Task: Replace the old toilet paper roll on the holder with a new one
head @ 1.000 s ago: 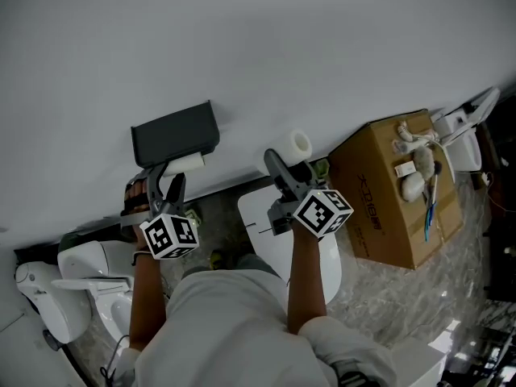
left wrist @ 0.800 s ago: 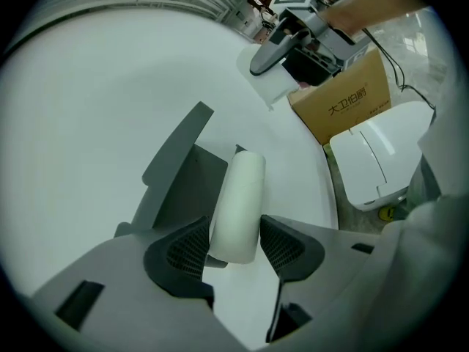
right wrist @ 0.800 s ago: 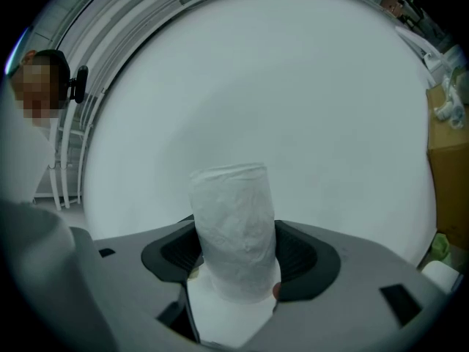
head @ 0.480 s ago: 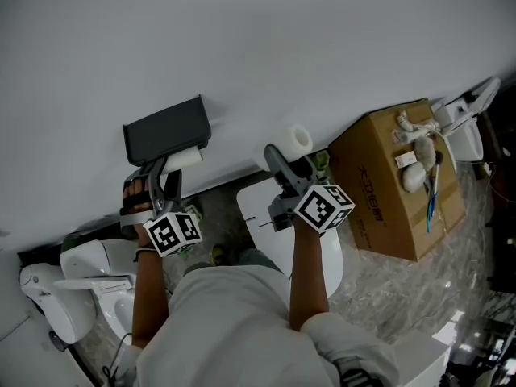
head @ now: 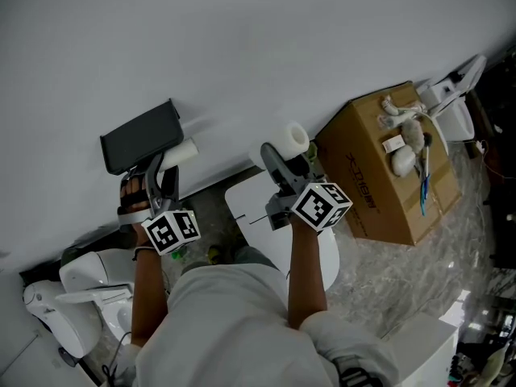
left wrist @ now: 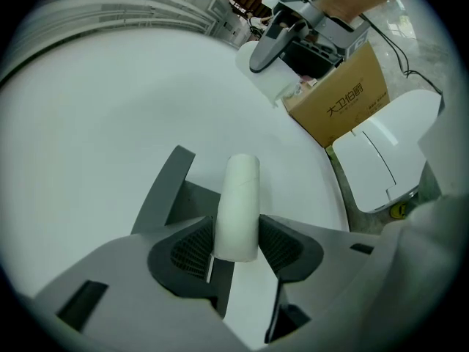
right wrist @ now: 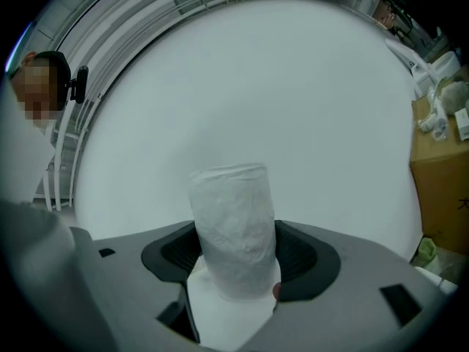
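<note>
The left gripper is clenching the slim old toilet paper tube between its pads, just beside the dark wall holder. The right gripper is grasping the new toilet paper roll, well apart from the holder.

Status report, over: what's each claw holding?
Left gripper shut on old cardboard tube, beside wall holder. Right gripper shut on new paper roll. Nothing seen in the way.

We see soft, even light on the white wall, faint shadows, and fisheye bending with dark corners in both gripper views.
</note>
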Demonstrator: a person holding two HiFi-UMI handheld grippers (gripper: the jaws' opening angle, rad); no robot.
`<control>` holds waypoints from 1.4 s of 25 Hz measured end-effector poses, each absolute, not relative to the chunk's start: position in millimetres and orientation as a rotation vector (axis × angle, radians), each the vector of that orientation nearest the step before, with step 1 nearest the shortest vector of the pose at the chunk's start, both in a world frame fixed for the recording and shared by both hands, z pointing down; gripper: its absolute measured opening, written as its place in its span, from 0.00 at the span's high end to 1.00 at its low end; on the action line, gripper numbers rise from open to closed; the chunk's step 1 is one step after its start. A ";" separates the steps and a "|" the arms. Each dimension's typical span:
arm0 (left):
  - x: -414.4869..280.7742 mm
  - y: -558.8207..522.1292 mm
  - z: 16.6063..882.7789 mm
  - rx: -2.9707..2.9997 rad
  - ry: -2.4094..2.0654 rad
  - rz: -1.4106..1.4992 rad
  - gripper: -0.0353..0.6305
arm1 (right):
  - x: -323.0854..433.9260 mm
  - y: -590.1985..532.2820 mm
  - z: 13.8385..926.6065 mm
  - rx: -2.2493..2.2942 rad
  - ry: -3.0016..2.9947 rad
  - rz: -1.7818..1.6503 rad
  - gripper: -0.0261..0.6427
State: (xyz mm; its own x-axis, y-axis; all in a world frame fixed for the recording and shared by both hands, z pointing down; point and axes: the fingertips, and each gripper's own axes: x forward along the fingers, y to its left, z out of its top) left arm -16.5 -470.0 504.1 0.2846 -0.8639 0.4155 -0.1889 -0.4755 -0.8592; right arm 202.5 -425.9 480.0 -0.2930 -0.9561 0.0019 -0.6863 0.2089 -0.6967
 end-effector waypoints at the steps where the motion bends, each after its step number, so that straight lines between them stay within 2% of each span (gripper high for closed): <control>1: -10.1 -470.8 503.4 -1.852 0.941 -1.208 0.62 | 207.6 -423.2 480.9 -1.532 2.049 -0.835 0.50; 21: 136.1 -435.4 505.2 -2.054 0.677 -0.953 0.63 | 313.8 -370.6 490.4 -1.681 1.809 -0.780 0.50; 28: 128.0 -409.5 509.3 -2.240 0.683 -0.890 0.63 | 310.8 -366.5 488.3 -1.576 1.705 -0.816 0.50; 35: 71.8 -404.2 502.3 -2.291 0.817 -0.888 0.63 | 269.8 -384.9 473.9 -1.354 1.634 -0.891 0.50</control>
State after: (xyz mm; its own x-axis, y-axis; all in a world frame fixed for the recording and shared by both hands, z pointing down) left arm 71.8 -404.2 502.3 0.5980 -0.6966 0.3964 -0.3367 -0.6672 -0.6644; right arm 269.8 -384.9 473.9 -0.0900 -0.9848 -0.1487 -0.4083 0.1727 -0.8964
